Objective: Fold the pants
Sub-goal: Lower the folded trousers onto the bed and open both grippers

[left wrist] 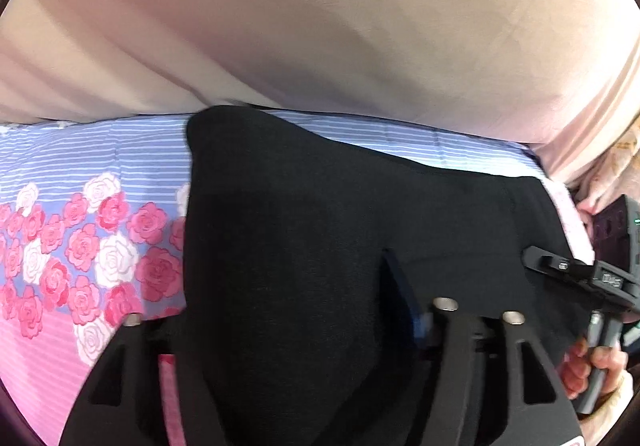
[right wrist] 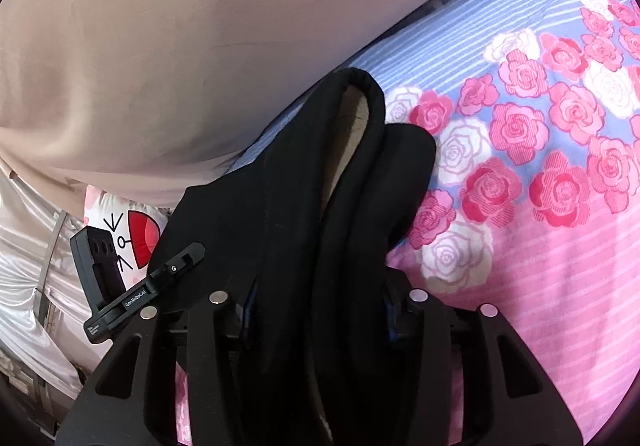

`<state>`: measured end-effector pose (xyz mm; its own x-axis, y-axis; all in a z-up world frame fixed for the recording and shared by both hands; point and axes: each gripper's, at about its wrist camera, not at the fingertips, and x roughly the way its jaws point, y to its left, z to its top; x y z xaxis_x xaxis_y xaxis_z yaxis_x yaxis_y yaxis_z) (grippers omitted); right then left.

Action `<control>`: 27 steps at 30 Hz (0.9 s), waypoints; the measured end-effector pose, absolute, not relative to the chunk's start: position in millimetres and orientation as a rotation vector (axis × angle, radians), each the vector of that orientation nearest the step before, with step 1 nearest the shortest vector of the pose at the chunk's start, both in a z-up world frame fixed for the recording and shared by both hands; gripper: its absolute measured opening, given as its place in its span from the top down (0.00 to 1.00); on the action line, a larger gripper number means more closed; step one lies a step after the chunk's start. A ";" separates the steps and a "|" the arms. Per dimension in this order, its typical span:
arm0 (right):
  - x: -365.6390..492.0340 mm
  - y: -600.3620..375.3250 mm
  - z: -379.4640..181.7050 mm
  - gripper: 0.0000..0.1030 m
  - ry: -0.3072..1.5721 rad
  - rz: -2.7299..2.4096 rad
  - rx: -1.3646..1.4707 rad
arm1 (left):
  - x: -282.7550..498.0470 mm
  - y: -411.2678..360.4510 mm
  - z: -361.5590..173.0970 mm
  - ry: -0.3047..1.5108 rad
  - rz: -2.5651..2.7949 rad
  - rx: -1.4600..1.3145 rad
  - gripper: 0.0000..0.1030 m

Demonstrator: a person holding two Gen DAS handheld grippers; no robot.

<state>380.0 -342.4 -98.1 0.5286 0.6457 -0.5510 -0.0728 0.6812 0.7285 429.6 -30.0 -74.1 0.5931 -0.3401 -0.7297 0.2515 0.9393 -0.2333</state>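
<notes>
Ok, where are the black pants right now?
The black pants are bunched between both grippers over the rose-print bedsheet; the right gripper straddles a thick fold, and the left gripper holds the flatter part.

On my left camera the pants (left wrist: pixel 320 226) lie on the sheet (left wrist: pixel 80 165), between the left gripper's (left wrist: pixel 280 326) fingers; the wall (left wrist: pixel 320 25) rises behind. My right gripper (left wrist: pixel 560 266) sits at their right edge. On my right camera, the sheet (right wrist: pixel 560 286) spreads to the right of the pants (right wrist: pixel 320 205).

Black pants (left wrist: pixel 320 230), rose-patterned pink and blue striped bedsheet (right wrist: pixel 560 246)
</notes>
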 end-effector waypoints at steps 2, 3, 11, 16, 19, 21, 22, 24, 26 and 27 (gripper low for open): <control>378.7 -342.7 -93.1 0.55 0.925 0.486 0.712 | 437.3 -19.0 -81.6 0.859 -0.309 -0.122 0.13; 378.9 -342.9 -93.0 0.53 0.925 0.491 0.714 | 438.5 -16.6 -83.1 0.857 -0.296 -0.136 0.10; 322.9 -401.4 -38.7 0.39 0.756 0.379 0.788 | 382.5 49.1 -8.5 0.612 -0.075 -0.133 0.13; 311.5 -333.2 33.2 0.46 0.691 0.473 0.505 | 364.5 50.1 47.8 0.565 -0.132 -0.183 0.20; 339.6 -293.4 14.4 0.46 0.767 0.479 0.438 | 386.4 4.2 28.1 0.653 -0.179 -0.118 0.20; 358.1 -284.4 -16.7 0.46 0.839 0.439 0.426 | 400.9 -11.7 2.9 0.716 -0.166 -0.086 0.20; 363.3 -286.1 -28.5 0.52 0.854 0.419 0.430 | 410.7 -18.8 -15.7 0.763 -0.161 -0.070 0.22; 366.0 -295.1 -44.4 0.74 0.848 0.375 0.413 | 423.1 -26.0 -44.4 0.827 -0.136 -0.035 0.23; 367.3 -313.1 -54.8 1.00 0.857 0.354 0.460 | 426.5 -24.9 -63.1 0.828 -0.121 -0.014 0.17; 369.3 -323.1 -61.1 1.00 0.863 0.389 0.529 | 426.0 -21.6 -66.9 0.813 -0.128 -0.029 0.16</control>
